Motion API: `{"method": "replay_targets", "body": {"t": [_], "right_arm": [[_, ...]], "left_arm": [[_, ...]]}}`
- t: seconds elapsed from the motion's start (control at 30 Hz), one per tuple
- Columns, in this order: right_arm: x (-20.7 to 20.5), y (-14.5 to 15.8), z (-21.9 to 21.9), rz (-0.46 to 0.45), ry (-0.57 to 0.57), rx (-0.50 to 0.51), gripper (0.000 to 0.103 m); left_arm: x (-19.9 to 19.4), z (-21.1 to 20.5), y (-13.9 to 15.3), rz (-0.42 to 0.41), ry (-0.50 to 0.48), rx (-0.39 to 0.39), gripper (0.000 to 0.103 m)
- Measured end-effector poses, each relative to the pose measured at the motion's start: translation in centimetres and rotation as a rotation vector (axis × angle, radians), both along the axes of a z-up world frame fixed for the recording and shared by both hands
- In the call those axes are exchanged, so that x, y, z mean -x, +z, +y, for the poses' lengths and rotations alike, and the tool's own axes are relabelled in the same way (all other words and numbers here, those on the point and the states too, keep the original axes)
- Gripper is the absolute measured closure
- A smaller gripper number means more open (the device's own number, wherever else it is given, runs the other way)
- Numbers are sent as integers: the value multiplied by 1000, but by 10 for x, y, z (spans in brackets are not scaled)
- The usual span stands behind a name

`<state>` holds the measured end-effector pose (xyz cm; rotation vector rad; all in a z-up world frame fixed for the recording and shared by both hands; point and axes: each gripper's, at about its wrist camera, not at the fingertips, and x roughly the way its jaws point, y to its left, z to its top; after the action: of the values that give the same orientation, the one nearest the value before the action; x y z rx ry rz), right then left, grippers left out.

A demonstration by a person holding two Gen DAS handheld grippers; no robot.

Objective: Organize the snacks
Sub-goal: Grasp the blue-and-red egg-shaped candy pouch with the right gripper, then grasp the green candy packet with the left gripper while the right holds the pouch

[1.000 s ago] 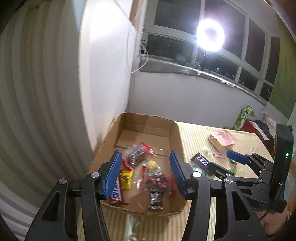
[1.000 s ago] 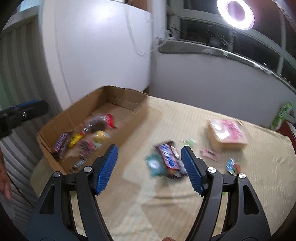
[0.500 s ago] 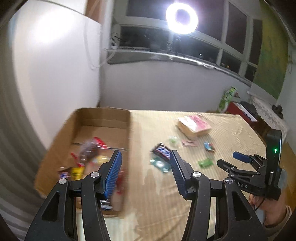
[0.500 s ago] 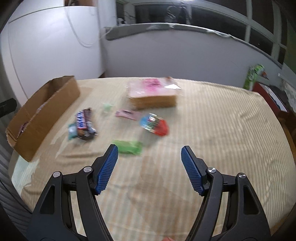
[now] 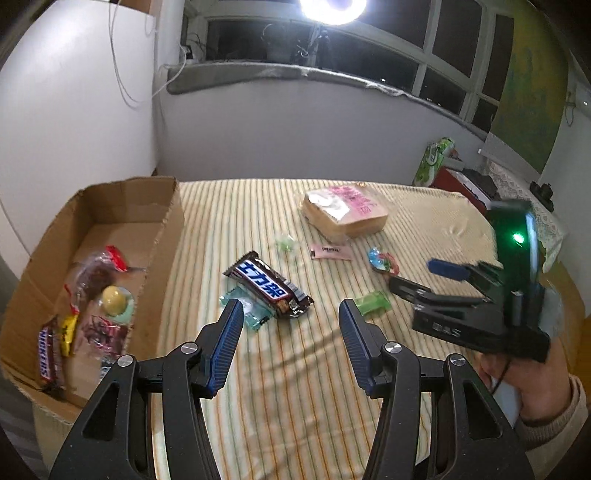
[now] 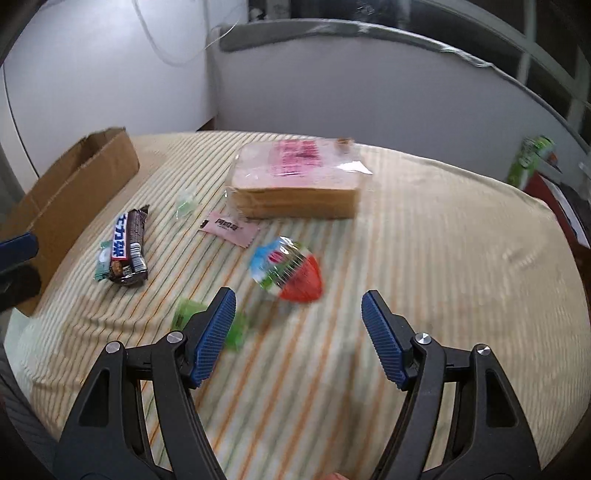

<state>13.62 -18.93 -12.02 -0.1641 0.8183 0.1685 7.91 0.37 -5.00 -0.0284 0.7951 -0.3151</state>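
Note:
A cardboard box [image 5: 173, 221] at the table's left holds several snacks, among them a Snickers bar [image 5: 46, 356]. On the striped cloth lie a brown chocolate bar [image 5: 271, 288] [image 6: 127, 245] over a teal packet [image 5: 245, 310], a green packet [image 5: 373, 303] [image 6: 186, 312], a red-and-blue jelly cup [image 6: 288, 271] [image 5: 384, 260], a pink sachet [image 6: 229, 227] and a bagged sandwich [image 6: 299, 181] [image 5: 343, 210]. My left gripper [image 5: 290, 323] hovers open just short of the chocolate bar, holding nothing. My right gripper [image 6: 299, 315] [image 5: 424, 277] stands open and holds nothing, close in front of the jelly cup.
A small clear-green candy [image 5: 285, 243] lies near the sachet. A green carton [image 5: 432, 162] and a red box [image 5: 458, 182] stand beyond the table's far right edge. A white wall runs behind, with a ring light [image 5: 332, 5] above.
Both grippers swung right from the box toward the loose snacks and dropped lower. The jelly cup and green packet now sit nearer the right fingers. Both jaws kept their width.

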Motion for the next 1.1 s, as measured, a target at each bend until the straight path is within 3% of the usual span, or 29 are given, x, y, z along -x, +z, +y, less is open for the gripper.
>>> {"method": "replay_targets", "body": {"t": [0.17, 0.47, 0.8, 0.9, 1.1], "right_arm": [[-17, -9, 8, 20, 21, 26, 32], [-23, -8, 5, 41, 47, 7, 74], [13, -5, -29, 23, 2, -30, 76], [31, -5, -46, 14, -34, -47, 76], [56, -4, -74, -2, -76, -97, 76]], "left_arm": [[-4, -3, -7, 16, -1, -12, 50], [-13, -21, -23, 60, -64, -15, 50], [-27, -73, -44, 102, -176, -50, 50], [-37, -82, -54, 139, -160, -64, 50], [-40, -100, -56, 133, -156, -82, 50]]}}
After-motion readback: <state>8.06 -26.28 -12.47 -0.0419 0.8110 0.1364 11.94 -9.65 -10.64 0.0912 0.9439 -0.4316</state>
